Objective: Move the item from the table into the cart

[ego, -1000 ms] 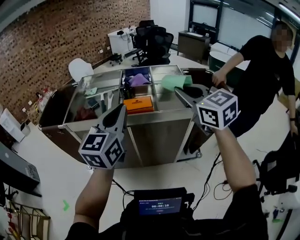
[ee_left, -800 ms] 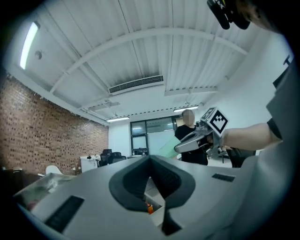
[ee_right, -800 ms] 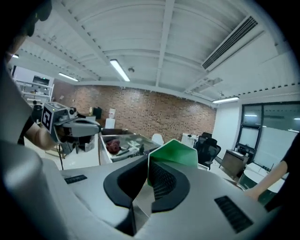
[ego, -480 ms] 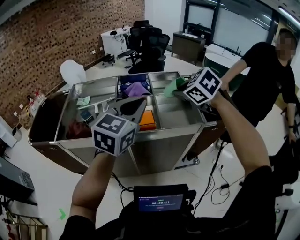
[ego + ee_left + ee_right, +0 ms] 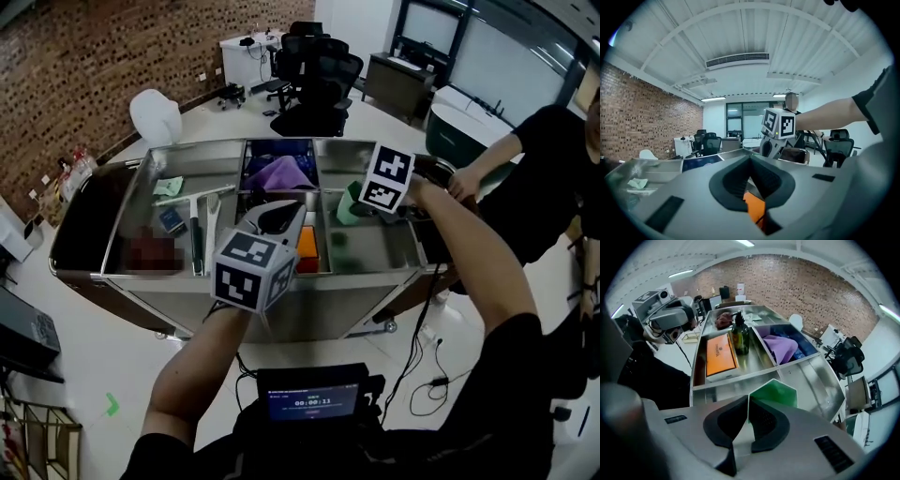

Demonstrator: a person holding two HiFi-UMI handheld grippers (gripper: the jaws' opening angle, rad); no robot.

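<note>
The green item (image 5: 780, 397), pinched between your right gripper's (image 5: 748, 405) tightly closed jaws, hangs over the cart's (image 5: 384, 248) right compartment; next, lower it and let go.

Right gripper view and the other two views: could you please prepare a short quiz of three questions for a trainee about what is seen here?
1. True or false: the right gripper is shut on the flat green item.
2. Choose one: in the stainless steel cart, what shares a compartment with the dark bottle? A. the orange rectangular box. B. a purple cloth. C. a white cup.
3. Short answer: what does the left gripper hold?

Key: 1 true; 2 A; 3 nothing, its jaws are shut and empty.
</note>
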